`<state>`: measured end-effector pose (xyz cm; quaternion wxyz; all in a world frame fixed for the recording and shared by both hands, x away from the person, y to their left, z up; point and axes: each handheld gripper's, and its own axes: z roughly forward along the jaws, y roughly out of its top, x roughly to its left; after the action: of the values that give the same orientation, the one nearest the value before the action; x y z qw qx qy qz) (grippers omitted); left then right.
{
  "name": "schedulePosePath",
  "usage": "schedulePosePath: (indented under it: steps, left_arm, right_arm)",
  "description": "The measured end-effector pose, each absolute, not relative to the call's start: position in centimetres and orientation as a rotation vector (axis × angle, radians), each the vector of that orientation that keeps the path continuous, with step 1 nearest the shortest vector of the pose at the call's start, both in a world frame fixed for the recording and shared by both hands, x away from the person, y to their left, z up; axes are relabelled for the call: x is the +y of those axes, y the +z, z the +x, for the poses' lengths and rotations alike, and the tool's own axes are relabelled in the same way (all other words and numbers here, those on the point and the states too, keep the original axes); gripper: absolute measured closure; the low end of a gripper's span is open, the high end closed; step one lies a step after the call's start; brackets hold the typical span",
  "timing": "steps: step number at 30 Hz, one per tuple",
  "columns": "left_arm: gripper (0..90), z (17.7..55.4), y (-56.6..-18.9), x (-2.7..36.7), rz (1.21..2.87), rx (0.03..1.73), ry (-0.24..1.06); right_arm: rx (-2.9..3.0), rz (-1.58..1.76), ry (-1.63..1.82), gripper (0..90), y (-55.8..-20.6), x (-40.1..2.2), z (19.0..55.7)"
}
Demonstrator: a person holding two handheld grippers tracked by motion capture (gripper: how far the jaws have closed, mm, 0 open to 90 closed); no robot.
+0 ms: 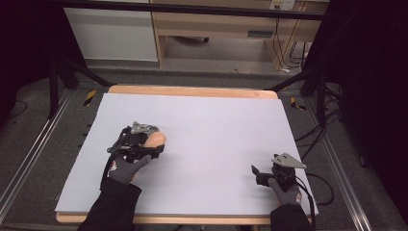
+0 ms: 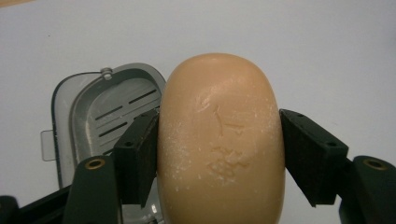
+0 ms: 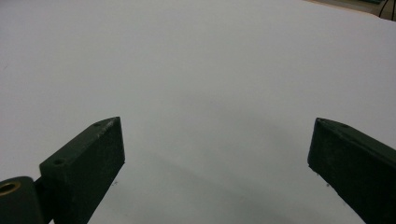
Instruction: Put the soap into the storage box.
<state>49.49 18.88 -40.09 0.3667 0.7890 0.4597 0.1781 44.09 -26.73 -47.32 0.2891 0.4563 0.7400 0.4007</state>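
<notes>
Currently the left gripper clamps the bar of soap across its width, 1 pad on each flank. The grey soap dish sits behind and beside the left-hand jaw; probably under the bar, though the overlap is hard to judge. Step in hand: seat the soap on the slotted tray. Lower level, centre over the slots, release only on contact. The right gripper rests spread wide, holding nothing, well apart on the white table.

I am working in a lab-style recording space, pale board lying on a wooden table, metal floor rails running alongside, black curtains hanging around, cables trailing, wooden bench standing behind.
</notes>
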Motion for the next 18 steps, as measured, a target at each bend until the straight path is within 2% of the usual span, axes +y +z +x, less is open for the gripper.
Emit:
schedulePosePath:
  steps: [18]
  left_arm:
    - [32.2,50.9,-39.3,20.4,1.961,1.238,0.478]
  right_arm:
    - [1.969,1.224,1.073,4.1,-47.2,-26.7,44.1]
